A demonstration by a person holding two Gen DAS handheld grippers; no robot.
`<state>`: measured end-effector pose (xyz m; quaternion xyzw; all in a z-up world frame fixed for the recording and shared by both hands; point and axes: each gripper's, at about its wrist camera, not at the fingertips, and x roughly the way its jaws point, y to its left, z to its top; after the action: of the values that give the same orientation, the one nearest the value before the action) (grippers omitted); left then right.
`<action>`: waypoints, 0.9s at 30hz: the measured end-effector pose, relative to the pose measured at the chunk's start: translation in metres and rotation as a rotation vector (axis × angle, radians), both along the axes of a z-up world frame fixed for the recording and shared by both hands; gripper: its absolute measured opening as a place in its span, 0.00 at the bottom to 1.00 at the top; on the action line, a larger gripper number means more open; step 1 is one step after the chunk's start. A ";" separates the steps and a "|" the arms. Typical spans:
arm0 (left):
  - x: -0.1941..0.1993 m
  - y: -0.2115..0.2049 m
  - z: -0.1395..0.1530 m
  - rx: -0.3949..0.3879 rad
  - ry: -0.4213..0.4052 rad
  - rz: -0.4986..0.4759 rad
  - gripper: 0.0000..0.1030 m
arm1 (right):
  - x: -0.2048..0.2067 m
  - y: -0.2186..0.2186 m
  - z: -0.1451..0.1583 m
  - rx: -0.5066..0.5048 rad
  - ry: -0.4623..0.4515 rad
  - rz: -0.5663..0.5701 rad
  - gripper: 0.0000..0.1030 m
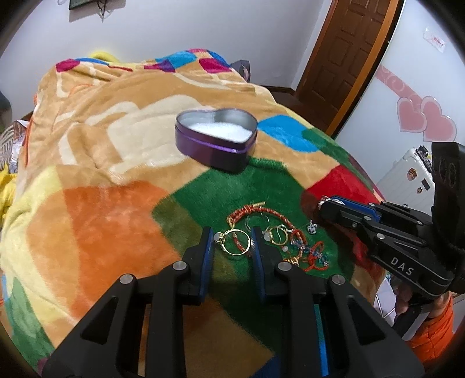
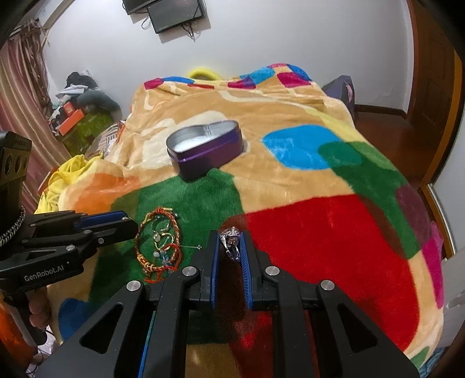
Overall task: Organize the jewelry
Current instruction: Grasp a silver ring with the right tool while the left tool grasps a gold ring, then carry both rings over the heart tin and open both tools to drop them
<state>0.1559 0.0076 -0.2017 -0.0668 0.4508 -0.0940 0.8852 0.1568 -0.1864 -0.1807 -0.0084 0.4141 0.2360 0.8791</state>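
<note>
A purple heart-shaped tin [image 1: 216,139], open with white lining, stands on the blanket; it also shows in the right wrist view [image 2: 205,151]. A jewelry pile [image 1: 273,235] of red braided bracelets, gold rings and beads lies on the green patch, also in the right wrist view [image 2: 159,244]. My left gripper [image 1: 232,235] holds a gold ring [image 1: 237,241] between its fingers, just above the pile. My right gripper [image 2: 230,242] is shut on a silver ring [image 2: 231,241], held over the red patch right of the pile. The right gripper shows in the left wrist view [image 1: 322,203].
A colourful fleece blanket [image 2: 319,232] covers the bed. A wooden door [image 1: 343,58] and a white suitcase [image 1: 407,174] are to the right. Clutter and boxes [image 2: 75,116] sit left of the bed. Monitors [image 2: 171,11] hang on the far wall.
</note>
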 end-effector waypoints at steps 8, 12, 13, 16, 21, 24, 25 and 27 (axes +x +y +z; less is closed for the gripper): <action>-0.001 0.010 0.031 0.018 -0.080 0.025 0.24 | -0.002 0.002 0.026 0.007 -0.076 -0.007 0.12; 0.002 0.014 0.047 0.027 -0.126 0.033 0.24 | 0.000 0.006 0.039 0.010 -0.116 -0.003 0.12; 0.002 0.014 0.050 0.029 -0.135 0.035 0.24 | 0.000 0.007 0.043 0.011 -0.128 -0.001 0.12; 0.006 0.016 0.061 0.041 -0.167 0.037 0.24 | 0.002 0.010 0.053 0.020 -0.162 0.005 0.12; 0.015 0.019 0.074 0.063 -0.213 0.039 0.24 | 0.008 0.019 0.068 0.032 -0.215 0.016 0.12; 0.024 0.022 0.079 0.067 -0.230 0.043 0.24 | 0.013 0.023 0.074 0.043 -0.237 0.023 0.12; 0.027 0.023 0.081 0.069 -0.234 0.044 0.24 | 0.013 0.023 0.075 0.045 -0.244 0.024 0.12; 0.032 0.023 0.083 0.072 -0.240 0.046 0.24 | 0.019 0.027 0.077 0.056 -0.253 0.029 0.12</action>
<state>0.1882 0.0308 -0.1191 -0.0334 0.3429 -0.0648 0.9366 0.1758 -0.1593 -0.1034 -0.0193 0.2931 0.2570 0.9207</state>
